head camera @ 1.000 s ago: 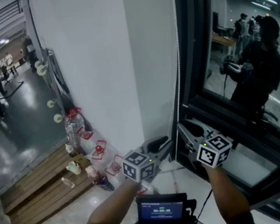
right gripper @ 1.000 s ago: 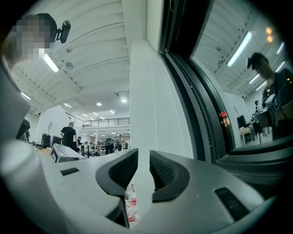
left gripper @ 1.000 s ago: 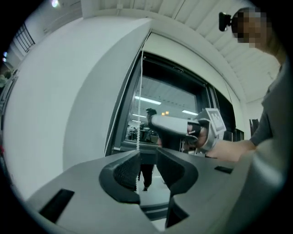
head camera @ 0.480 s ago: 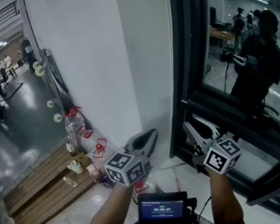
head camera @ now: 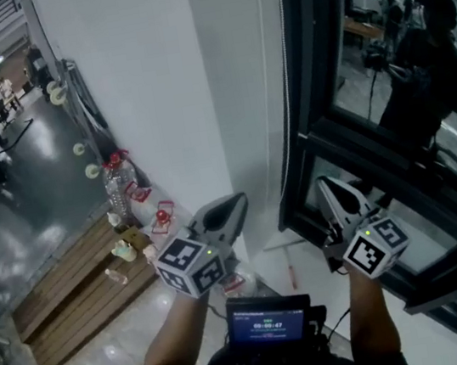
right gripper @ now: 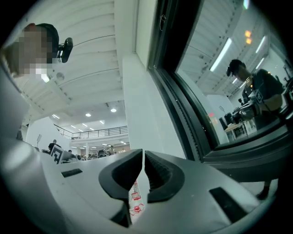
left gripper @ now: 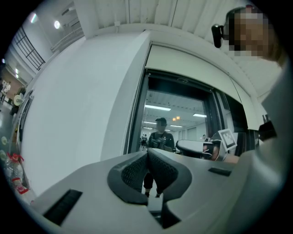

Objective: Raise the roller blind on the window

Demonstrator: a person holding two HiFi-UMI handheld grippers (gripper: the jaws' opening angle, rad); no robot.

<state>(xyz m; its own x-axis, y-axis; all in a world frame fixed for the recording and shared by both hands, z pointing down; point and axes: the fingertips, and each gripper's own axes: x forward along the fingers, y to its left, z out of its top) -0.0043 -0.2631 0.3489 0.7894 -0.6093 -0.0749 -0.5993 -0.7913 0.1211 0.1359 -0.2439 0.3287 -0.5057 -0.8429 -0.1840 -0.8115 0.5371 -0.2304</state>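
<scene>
The blind's thin white bead chain (head camera: 290, 125) hangs down the left edge of the dark window frame (head camera: 311, 52). My left gripper (head camera: 236, 202) sits in front of the white wall, left of the chain; its jaws have just closed and the pads meet with nothing between them (left gripper: 147, 153). My right gripper (head camera: 325, 181) points at the lower frame, right of the chain. Its jaws have been closing too, leaving a narrow slit with nothing in it (right gripper: 143, 153). In the right gripper view the chain (right gripper: 184, 146) runs to the right of the jaws. I cannot make out the blind's fabric.
The glass (head camera: 399, 64) reflects the person and a lit hall. On the floor by the wall stand a large water bottle (head camera: 119, 199), red-and-white packs (head camera: 163, 218) and a wooden pallet (head camera: 75, 300). A small screen (head camera: 268, 321) sits at the person's chest. People stand far left.
Both grippers stood open before; the left has shut and the right has narrowed to a slit. The left gripper drew up and left, away from the frame; the right shifted a little right.
</scene>
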